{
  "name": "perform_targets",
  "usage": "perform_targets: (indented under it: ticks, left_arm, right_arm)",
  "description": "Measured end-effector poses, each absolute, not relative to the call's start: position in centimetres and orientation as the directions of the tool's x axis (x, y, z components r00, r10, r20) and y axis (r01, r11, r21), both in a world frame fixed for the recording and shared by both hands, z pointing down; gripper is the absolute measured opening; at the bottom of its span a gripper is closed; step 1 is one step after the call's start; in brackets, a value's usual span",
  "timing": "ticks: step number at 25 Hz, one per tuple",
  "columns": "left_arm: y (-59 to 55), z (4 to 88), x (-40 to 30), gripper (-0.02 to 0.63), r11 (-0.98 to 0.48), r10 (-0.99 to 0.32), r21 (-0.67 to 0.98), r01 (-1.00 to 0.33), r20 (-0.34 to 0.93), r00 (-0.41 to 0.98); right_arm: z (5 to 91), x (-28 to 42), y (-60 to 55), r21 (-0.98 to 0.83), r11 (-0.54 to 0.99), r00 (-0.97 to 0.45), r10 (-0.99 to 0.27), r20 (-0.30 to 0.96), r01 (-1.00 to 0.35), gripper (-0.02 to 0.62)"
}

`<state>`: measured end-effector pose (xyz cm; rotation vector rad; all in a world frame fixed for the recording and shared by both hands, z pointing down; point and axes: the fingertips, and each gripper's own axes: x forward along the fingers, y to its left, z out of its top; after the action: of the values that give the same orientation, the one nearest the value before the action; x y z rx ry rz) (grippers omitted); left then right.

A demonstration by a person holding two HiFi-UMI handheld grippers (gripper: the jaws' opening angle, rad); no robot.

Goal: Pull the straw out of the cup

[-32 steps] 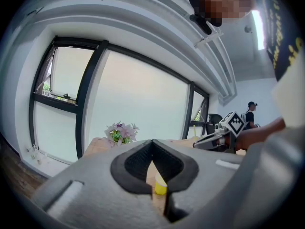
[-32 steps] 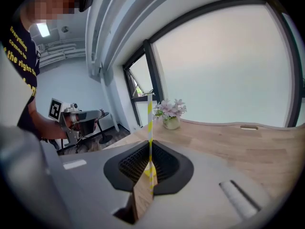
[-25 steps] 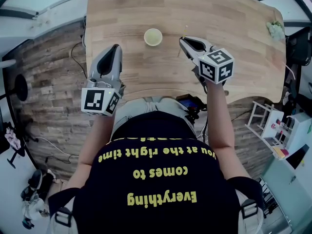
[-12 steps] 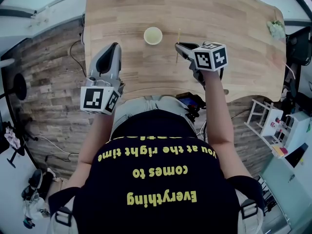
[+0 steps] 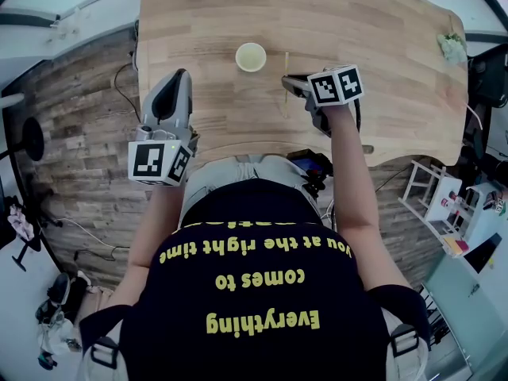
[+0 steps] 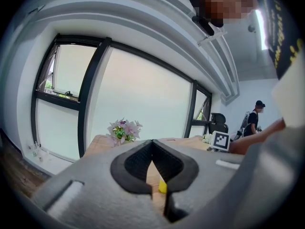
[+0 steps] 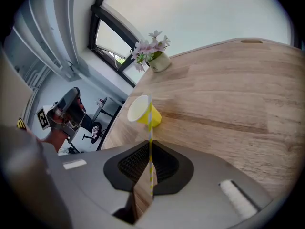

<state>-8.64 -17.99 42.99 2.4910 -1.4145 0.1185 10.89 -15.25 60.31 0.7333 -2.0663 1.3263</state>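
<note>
We've sunk our right gripper (image 5: 287,82), pinching the yellow-striped paper straw (image 5: 286,62), toward the wooden desk (image 5: 381,46) near the yellow paper cup (image 5: 251,56), while our left gripper (image 5: 181,76) stays pressed together, empty.

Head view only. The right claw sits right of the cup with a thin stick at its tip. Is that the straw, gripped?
Observer: Yes. The right gripper view shows the right claw shut on a yellow-and-white striped straw.
Operator: Gripped where along it?
Observer: Near one end. Most of the straw sticks out past the tips.
Operator: Left claw?
Observer: In the left gripper view the left claw is shut, with nothing between its jaws.
</note>
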Motion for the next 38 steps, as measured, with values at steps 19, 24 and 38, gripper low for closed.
perform_targets:
  ticks: [19, 24, 38]
  left_arm:
    - [-18.0, 43.1, -8.7, 0.002, -0.473, -0.834, 0.195, -0.859, 0.214, 0.508]
    - [-17.8, 43.1, -8.6, 0.002, -0.479, -0.831, 0.195, -0.856, 0.215, 0.514]
    - [-17.7, 43.1, -8.9, 0.002, -0.47, -0.835, 0.198, -0.86, 0.217, 0.506]
  right_arm:
    - [64.4, 11.0, -15.7, -0.613, 0.237, -0.655, -0.186, 0.733, -0.753, 0.023]
    - [65.2, 11.0, -16.1, -0.614, 0.208, -0.648, -0.215, 0.731, -0.762, 0.023]
    - [66.4, 11.4, -16.7, -0.588, 0.164, -0.61, -0.244, 0.754, -0.792, 0.026]
